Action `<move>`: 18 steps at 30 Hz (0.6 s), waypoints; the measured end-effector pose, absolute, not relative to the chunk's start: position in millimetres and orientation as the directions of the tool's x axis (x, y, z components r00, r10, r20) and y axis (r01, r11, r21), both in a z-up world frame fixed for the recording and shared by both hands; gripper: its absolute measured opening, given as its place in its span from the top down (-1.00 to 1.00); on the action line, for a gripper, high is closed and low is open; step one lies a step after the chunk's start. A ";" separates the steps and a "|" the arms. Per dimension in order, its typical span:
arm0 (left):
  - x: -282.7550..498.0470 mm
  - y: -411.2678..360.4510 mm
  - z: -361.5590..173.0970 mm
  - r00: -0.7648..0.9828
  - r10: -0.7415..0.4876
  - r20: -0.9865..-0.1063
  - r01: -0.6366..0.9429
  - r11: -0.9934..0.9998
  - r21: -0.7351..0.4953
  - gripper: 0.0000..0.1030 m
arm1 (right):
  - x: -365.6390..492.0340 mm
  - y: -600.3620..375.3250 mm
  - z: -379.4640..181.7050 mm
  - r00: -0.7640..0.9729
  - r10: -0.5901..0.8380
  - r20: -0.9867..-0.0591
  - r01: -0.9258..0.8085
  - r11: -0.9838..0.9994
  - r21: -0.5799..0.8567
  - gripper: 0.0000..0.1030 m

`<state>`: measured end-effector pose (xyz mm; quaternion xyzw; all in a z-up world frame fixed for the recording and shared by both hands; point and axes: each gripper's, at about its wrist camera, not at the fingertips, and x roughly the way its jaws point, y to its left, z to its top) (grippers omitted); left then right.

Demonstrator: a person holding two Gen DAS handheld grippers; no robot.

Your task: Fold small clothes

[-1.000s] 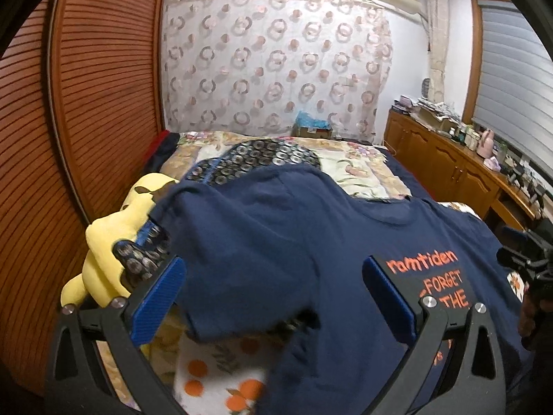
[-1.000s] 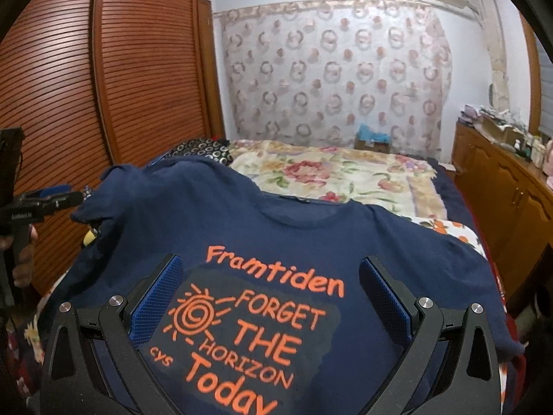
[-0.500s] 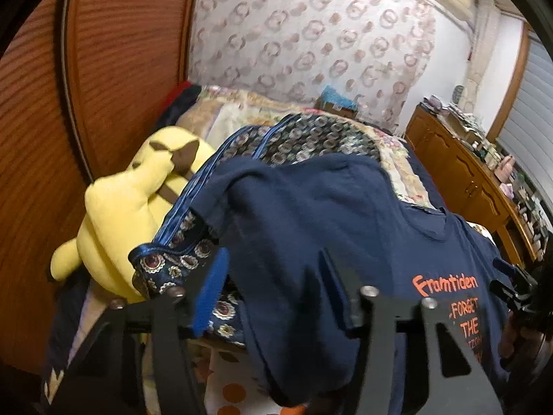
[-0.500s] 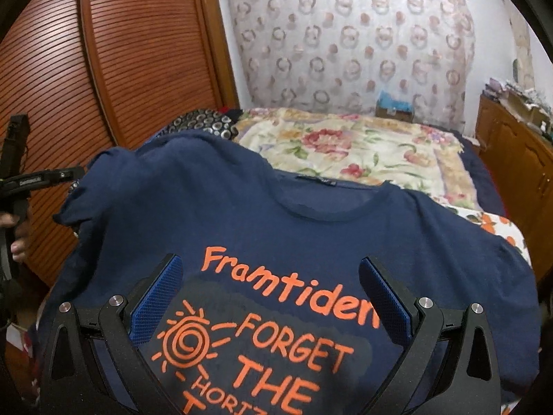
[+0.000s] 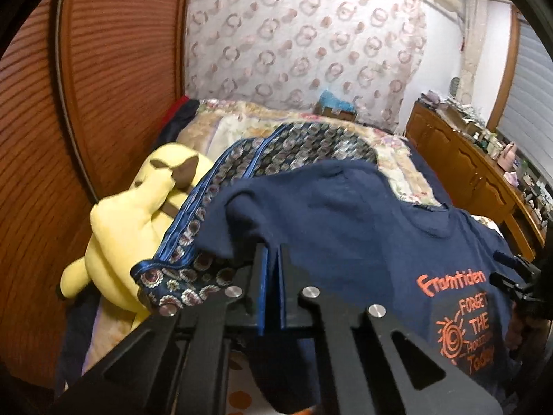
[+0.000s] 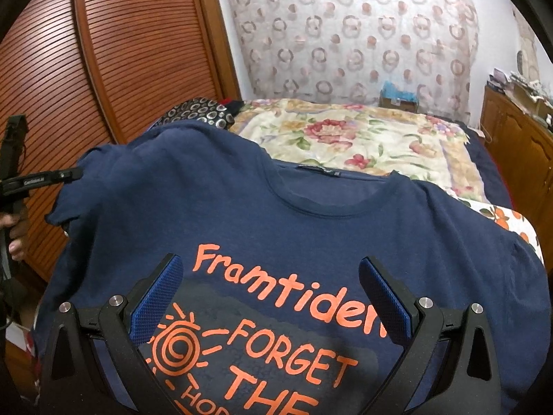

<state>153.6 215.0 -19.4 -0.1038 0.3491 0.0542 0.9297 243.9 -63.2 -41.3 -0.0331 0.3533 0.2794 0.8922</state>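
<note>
navy blue cotton t-shirt (image 6: 214,207) w/ orange "framtiden / forget the horizon" print lies spread front-up on the bed (image 6: 380,138), its collar toward the floral cream bedspread. left gripper (image 5: 273,252) has just been closing; its blue pads are now together, pinched on the edge of the shirt's left sleeve where the cloth sags over a dark blue patterned bag w/ blue trim (image 5: 193,238). right gripper (image 6: 269,297) hovers above the printed chest, blue pads wide apart, nothing between them but the print below; can't tell if it touches the cloth. yellow plush toy w/ brown ear tips (image 5: 131,221) sits just beside the bag, against the reddish slatted wooden wardrobe door (image 5: 41,138). pale curtain w/ ring pattern (image 6: 352,31) hangs behind the bed. wooden dresser (image 5: 477,173) w/ clutter on top runs along the right wall.
</note>
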 end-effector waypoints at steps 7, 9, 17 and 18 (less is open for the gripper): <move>162.3 188.0 22.2 0.809 -0.002 -0.588 -0.091 0.987 -0.128 0.99 | 240.3 -71.3 -37.6 0.609 0.476 -0.634 -0.517 0.845 0.137 -1.00; 172.8 174.8 33.6 0.818 -0.019 -0.575 -0.057 0.992 -0.115 0.99 | 239.2 -73.7 -35.0 0.615 0.475 -0.629 -0.512 0.848 0.139 -1.00; 215.6 104.0 55.3 0.797 -0.154 -0.584 0.126 0.988 -0.088 0.94 | 229.4 -94.5 -27.2 0.650 0.454 -0.609 -0.474 0.869 0.141 -1.00; 218.4 95.7 55.8 0.790 -0.173 -0.588 0.151 0.985 -0.086 0.91 | 227.8 -98.5 -26.8 0.654 0.449 -0.608 -0.467 0.873 0.142 -1.00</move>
